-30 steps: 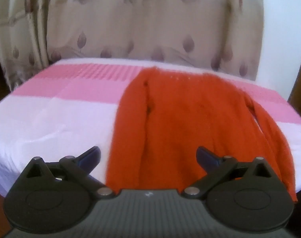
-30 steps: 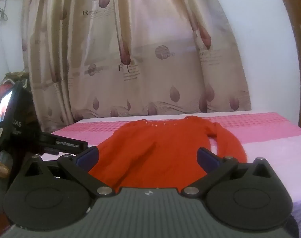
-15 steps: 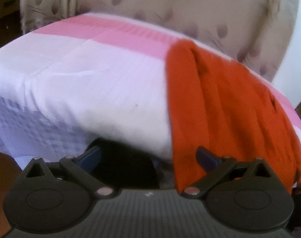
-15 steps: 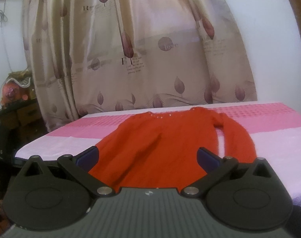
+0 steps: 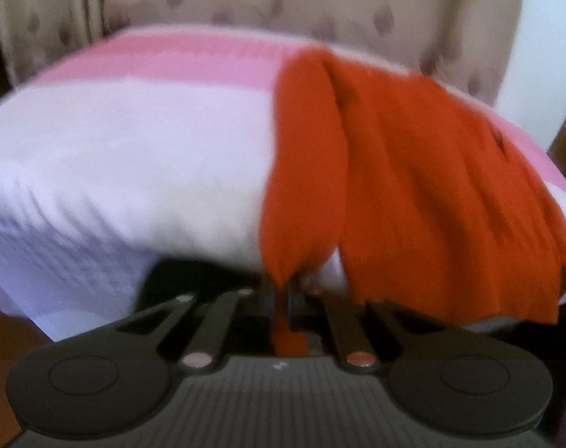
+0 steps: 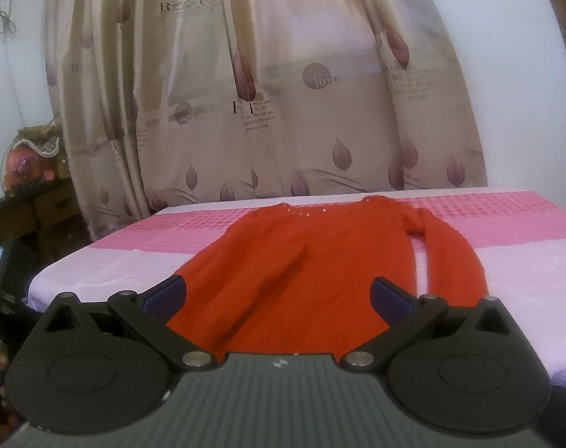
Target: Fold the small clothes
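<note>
An orange-red long-sleeved sweater [image 6: 312, 261] lies flat on a bed covered in pink and pale lilac [image 6: 506, 261], neckline toward the curtain. In the left wrist view the sweater [image 5: 413, 186] hangs over the bed's near edge. My left gripper [image 5: 281, 295] is shut on the end of the sweater's left sleeve [image 5: 301, 186] at the bed's edge. My right gripper [image 6: 277, 296] is open and empty, held above the sweater's hem, jaws wide apart.
A beige curtain with purple leaf prints [image 6: 264, 93] hangs behind the bed. A white wall [image 6: 525, 74] is at the right. Dark furniture with a decorated object [image 6: 33, 164] stands at the left. The bedcover's left part [image 5: 115, 156] is bare.
My left gripper has dropped to the bed's near edge and closed on the left sleeve's end. My right gripper has stayed open, shifting slightly over the hem.
</note>
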`<state>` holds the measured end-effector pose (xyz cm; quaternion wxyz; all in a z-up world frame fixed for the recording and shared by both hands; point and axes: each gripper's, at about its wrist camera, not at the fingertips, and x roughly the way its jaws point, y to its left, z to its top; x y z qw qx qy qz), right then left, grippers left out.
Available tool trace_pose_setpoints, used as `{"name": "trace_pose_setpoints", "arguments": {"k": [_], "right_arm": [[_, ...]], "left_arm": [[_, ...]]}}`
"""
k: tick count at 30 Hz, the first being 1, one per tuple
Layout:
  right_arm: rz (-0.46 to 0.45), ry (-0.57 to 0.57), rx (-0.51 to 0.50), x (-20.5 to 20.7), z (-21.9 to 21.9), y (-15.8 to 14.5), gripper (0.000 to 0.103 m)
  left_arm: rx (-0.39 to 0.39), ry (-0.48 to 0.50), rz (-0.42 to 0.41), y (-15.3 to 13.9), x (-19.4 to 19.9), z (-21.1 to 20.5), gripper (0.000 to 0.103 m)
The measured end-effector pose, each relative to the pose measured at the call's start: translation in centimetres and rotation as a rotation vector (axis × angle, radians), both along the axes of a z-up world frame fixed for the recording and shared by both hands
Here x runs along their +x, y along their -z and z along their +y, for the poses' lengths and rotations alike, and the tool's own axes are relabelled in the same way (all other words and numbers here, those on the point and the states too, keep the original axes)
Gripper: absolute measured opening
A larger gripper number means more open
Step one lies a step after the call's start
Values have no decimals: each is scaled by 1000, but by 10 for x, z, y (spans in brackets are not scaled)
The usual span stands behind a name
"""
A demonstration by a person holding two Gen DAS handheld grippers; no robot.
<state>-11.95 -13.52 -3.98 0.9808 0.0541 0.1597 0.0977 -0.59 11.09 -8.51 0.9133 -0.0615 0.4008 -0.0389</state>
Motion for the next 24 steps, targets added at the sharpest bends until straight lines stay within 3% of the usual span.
{"name": "trace_pose_setpoints", "arguments": {"k": [5, 10, 15, 19, 24], "right_arm": [[14, -8, -5, 7, -2, -2, 103], [19, -8, -5, 16, -1, -3, 103], [18, -7, -12, 23, -2, -5, 103], [32, -2, -10, 34, -4, -6, 103], [49, 3, -14, 44, -7, -3, 103]], "left_arm": [[15, -83, -95, -54, 10, 34, 6], [69, -230, -170, -110, 46, 82, 6], [170, -373, -246, -150, 94, 121, 6], [242, -476, -242, -153, 137, 149, 6], [345, -551, -208, -137, 189, 169, 6]]}}
